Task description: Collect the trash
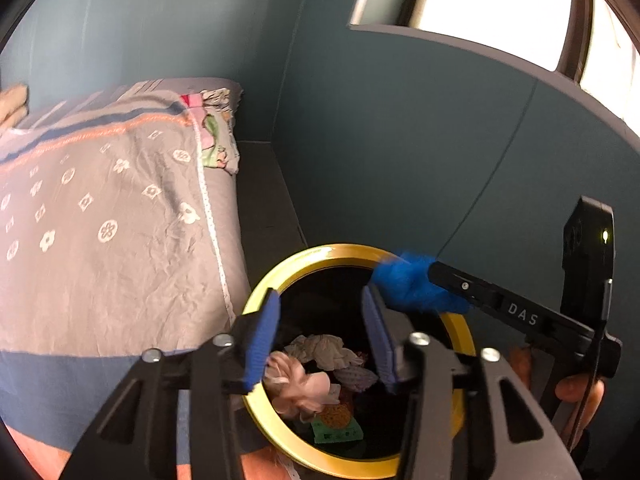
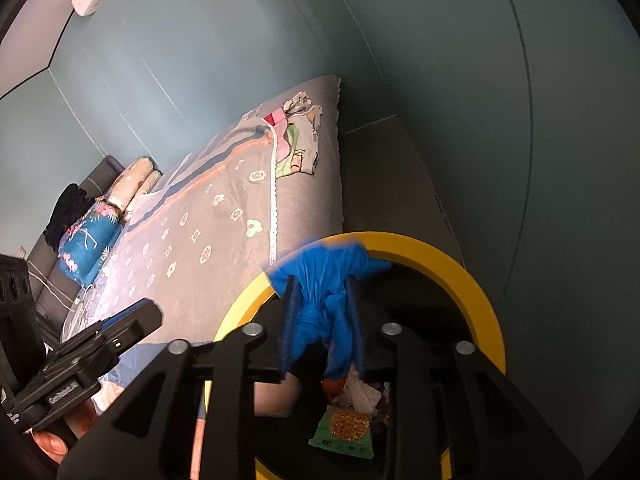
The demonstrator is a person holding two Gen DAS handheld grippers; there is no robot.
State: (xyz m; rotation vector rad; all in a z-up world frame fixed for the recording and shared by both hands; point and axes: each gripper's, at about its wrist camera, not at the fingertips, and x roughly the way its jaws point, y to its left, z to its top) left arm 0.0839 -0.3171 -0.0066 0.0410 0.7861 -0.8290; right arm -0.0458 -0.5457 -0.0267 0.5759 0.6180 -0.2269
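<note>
Blue glove (image 2: 326, 300), yellow-rimmed black bin (image 2: 436, 252), grey bedspread (image 1: 120, 216) with white flowers.

L gripper (image 1: 320, 336) sat tilted down, jaws apart, nothing between. My R gripper (image 2: 324, 332) angled down too, its 2 fingers (image 2: 290, 328) slightly parted.

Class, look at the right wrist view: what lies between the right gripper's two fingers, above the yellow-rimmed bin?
A crumpled blue glove hangs between the fingers, over the bin.
</note>
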